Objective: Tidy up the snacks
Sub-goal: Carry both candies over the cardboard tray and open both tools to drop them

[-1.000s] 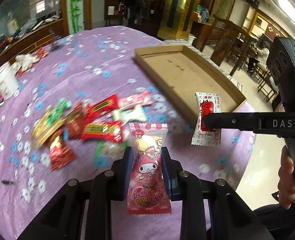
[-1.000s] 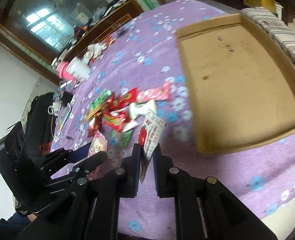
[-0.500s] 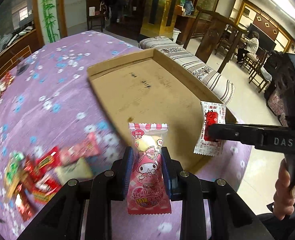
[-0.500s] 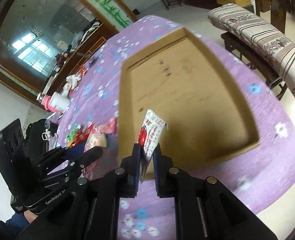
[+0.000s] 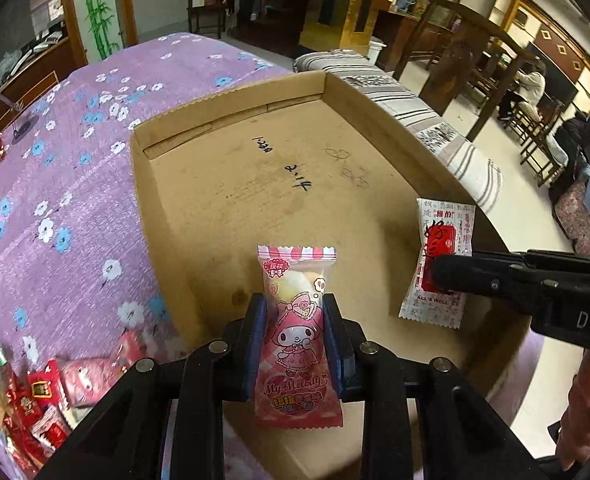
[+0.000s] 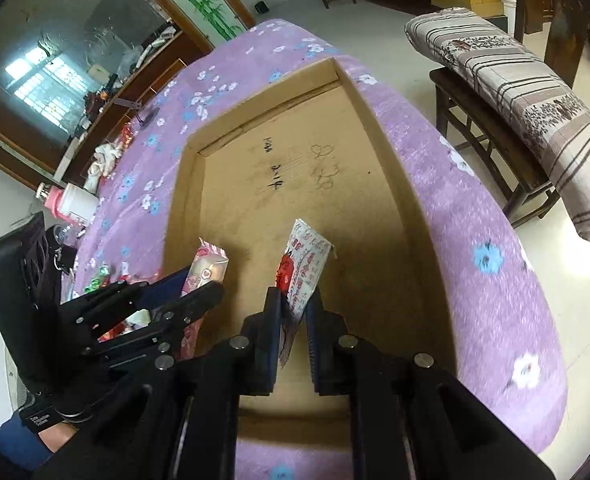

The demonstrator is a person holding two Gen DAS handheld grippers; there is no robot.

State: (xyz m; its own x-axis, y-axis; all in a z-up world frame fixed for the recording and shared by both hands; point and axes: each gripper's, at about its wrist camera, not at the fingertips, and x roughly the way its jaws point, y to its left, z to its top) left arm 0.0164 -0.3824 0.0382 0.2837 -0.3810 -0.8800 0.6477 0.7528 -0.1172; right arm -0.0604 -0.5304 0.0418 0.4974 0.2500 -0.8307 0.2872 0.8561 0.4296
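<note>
Pink "My Melody" snack (image 5: 297, 344) clamped in left gripper (image 5: 294, 312) over cardboard tray (image 5: 231, 120).

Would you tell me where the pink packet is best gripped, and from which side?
Across its middle, as the left gripper has it now: a pad on each long edge of the pink packet, coming from its bottom end. The packet is flat and long, so its narrow width fits between the jaws, and its crimped top stays free above the box.

Cardboard tray (image 5: 231, 200) on the table (image 5: 55, 200), loose snacks (image 5: 35, 400) left of it.
</note>
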